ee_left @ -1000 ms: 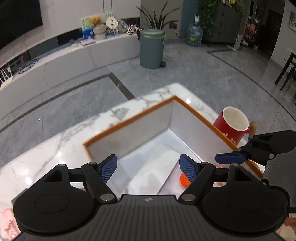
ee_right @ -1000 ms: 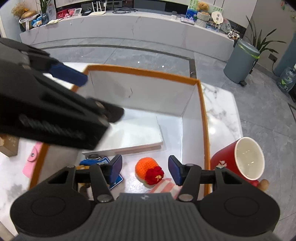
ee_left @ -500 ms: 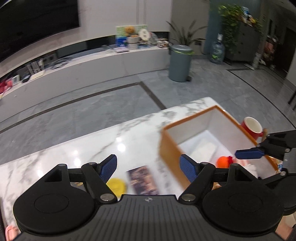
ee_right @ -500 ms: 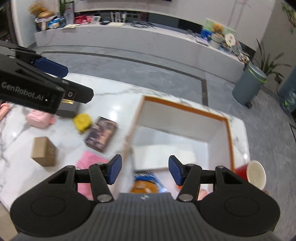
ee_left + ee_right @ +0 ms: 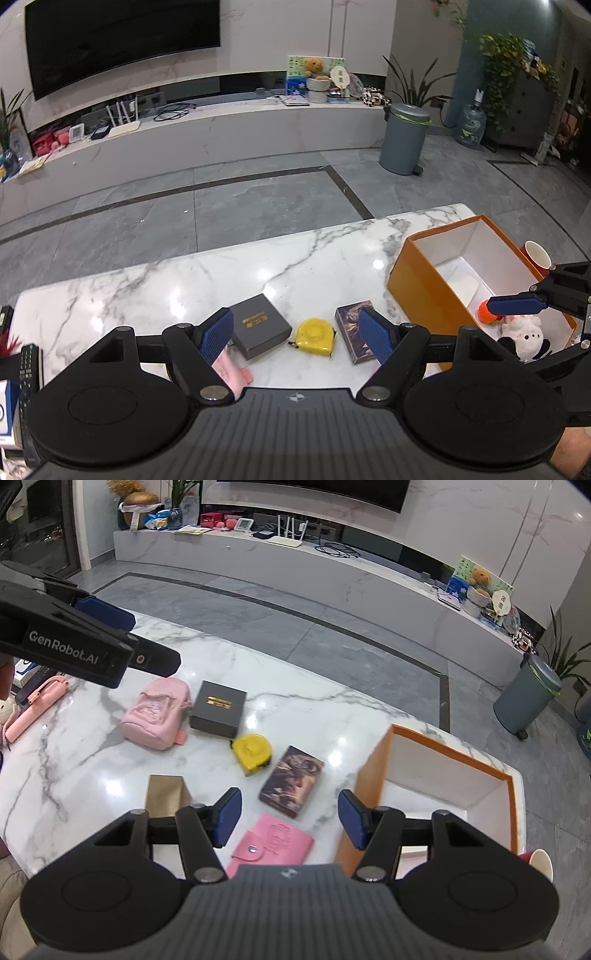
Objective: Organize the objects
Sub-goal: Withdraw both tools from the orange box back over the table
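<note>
An orange box (image 5: pixel 417 280) with white inside stands at the table's right end, also in the right wrist view (image 5: pixel 373 775). It holds an orange knitted toy (image 5: pixel 484 314) and a white plush (image 5: pixel 524 332). On the marble lie a dark grey box (image 5: pixel 258 326) (image 5: pixel 218 709), a yellow tape measure (image 5: pixel 313 336) (image 5: pixel 253 751), a picture book (image 5: pixel 351 328) (image 5: pixel 292 781), a pink pouch (image 5: pixel 157 712), a pink wallet (image 5: pixel 271 845) and a brown carton (image 5: pixel 166 797). My left gripper (image 5: pixel 295 336) is open and empty above the tape measure. My right gripper (image 5: pixel 290 818) is open and empty above the wallet.
A red mug (image 5: pixel 535 256) (image 5: pixel 537 862) stands right of the orange box. A pink stick (image 5: pixel 37 709) and a remote (image 5: pixel 27 369) lie at the table's left end. The table's far edge drops to a grey tiled floor with a bin (image 5: pixel 404 138).
Both grippers have pulled back and up from over the orange box and swung left. The loose items on the marble have come into view. Both stay open and empty.
</note>
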A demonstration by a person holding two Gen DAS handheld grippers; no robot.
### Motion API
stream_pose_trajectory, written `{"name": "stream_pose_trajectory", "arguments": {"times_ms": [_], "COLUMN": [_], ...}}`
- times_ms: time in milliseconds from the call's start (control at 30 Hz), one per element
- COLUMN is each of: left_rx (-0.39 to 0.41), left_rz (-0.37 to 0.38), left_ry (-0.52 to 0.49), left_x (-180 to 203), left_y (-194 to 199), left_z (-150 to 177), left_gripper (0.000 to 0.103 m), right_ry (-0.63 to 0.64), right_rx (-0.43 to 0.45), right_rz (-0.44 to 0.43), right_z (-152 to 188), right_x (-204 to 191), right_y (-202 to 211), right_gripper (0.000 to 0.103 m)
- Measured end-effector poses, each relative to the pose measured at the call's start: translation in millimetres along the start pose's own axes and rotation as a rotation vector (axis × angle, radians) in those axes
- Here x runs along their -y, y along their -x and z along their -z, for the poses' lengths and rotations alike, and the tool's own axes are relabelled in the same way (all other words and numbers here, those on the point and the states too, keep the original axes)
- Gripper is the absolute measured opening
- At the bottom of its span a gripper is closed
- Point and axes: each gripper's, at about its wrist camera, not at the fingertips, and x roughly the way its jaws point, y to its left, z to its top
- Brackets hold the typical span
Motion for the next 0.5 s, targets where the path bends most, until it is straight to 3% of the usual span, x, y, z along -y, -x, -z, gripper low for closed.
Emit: {"name": "stream_pose_trajectory", "arguments": {"times_ms": [233,433,500], "left_rx": [-0.031,-0.120,-0.141], "left_rz": [-0.008,-0.033,-0.034], "left_ry": [0.020,0.179,0.187], "left_x": [-6.3,-15.9,-14.7], "left_y": [-14.6,-45.0,-53.4], "left_z": [32.3,67.9,78.9], "left_gripper": [0.092,0.092,0.092], "right_ry": [-0.014,-0.052,-0.066], "right_rx": [-0.013,-0.045,-0.058], "right_rz": [-0.005,0.003,0.004], "right_z": [5.2,25.4,34.1], "right_x": [-16.5,-24.3,-26.0], "right_y": [-13.3,-40.8,-51.1], "right_gripper": [0.062,0.065,0.065]}}
